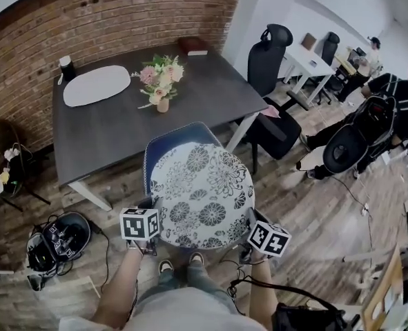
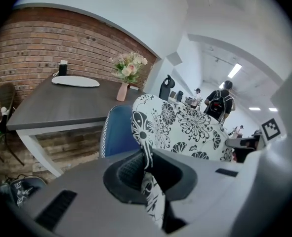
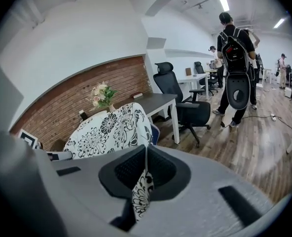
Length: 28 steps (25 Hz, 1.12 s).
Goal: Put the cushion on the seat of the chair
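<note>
A round white cushion with a black flower print hangs in the air between my two grippers. My left gripper is shut on its near left rim and my right gripper is shut on its near right rim. The cushion fills the middle of the left gripper view, its edge pinched between the jaws. In the right gripper view the cushion shows its edge held the same way. The blue chair stands just beyond and under the cushion, its back showing; the cushion hides the seat.
A dark table with a flower vase and a white mat stands behind the chair, against a brick wall. A black office chair is at the right. A helmet lies on the floor at left. People stand at the far right.
</note>
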Available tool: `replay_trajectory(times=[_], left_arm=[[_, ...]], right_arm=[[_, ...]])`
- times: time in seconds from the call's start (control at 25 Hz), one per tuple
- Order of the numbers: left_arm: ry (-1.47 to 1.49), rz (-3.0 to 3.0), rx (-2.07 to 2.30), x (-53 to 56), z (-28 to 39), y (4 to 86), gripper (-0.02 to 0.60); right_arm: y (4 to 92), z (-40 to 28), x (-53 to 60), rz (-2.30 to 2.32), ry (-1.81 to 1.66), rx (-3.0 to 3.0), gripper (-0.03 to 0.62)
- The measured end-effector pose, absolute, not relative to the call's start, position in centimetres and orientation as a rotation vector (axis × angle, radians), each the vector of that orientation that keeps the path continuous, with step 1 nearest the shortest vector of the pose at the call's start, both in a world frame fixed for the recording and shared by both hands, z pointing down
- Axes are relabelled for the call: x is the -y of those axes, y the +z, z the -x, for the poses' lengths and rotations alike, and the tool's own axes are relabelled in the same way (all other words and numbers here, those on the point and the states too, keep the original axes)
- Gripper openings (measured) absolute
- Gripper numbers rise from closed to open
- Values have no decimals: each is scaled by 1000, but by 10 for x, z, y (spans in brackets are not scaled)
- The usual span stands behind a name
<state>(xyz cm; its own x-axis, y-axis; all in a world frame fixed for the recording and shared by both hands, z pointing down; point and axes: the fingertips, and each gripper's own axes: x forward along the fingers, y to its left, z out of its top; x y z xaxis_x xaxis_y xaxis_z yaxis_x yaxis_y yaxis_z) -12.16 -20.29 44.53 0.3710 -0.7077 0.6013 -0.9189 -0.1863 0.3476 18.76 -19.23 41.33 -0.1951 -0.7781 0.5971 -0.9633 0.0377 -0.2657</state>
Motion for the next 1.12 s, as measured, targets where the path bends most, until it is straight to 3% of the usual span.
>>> replay_trajectory(times=[0.48, 1.12], left_arm=[[449, -1821, 1426, 195, 118, 490, 18], [549, -1574, 1368, 143, 86, 653, 18]], right_arm=[[457, -189, 219, -1603, 949, 2028, 14], [611, -217, 187, -1434, 1144, 1874, 14]])
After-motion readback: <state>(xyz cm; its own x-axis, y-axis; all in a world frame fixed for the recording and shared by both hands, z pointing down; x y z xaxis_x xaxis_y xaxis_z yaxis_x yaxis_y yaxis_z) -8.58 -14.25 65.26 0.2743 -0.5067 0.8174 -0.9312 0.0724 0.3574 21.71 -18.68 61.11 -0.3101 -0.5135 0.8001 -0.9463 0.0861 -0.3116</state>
